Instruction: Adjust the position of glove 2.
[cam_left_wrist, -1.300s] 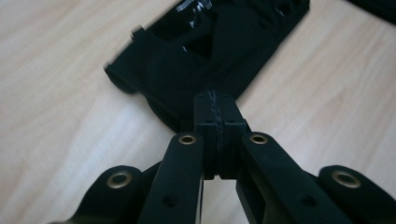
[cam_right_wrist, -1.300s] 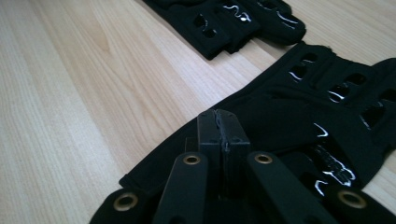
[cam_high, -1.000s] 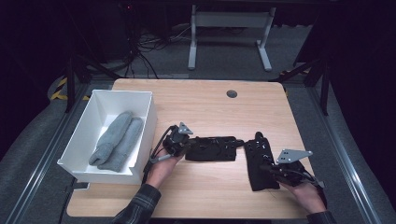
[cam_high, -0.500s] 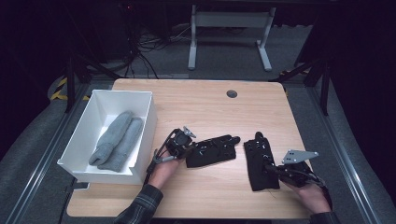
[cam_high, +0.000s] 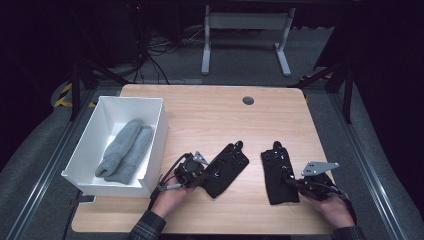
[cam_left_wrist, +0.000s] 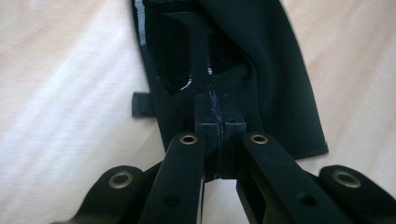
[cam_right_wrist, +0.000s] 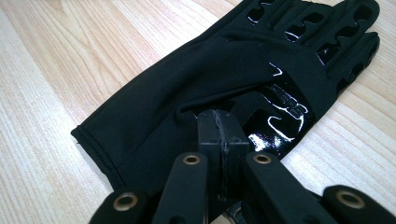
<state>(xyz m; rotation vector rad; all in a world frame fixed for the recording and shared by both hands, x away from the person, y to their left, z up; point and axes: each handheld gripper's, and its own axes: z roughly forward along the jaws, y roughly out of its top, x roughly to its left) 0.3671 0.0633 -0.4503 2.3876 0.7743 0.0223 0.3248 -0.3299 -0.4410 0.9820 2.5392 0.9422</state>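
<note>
On the wooden surface (cam_high: 210, 120) lie two black gloves, near each other but apart, toward the person's edge. The left glove (cam_high: 226, 167) lies slanted, its fingertips pointing up and to the right in the high view, and the left gripper (cam_high: 196, 172) meets it at the cuff end; in the left gripper view its fingers (cam_left_wrist: 219, 112) are pressed together with a fold of the glove's black fabric pinched between them. The right glove (cam_high: 277, 172) lies nearly straight, fingertips pointing away from the person, glossy printed patches showing on its back in the right gripper view. The right gripper (cam_high: 295, 181) reaches it from the lower right, and its fingers (cam_right_wrist: 222, 135) are closed tight on a raised tuck of fabric near the cuff. To the left, at the surface's edge, stands a white box (cam_high: 95, 135) holding a pair of grey mittens (cam_high: 125, 150) laid side by side, well apart from the black gloves
</note>
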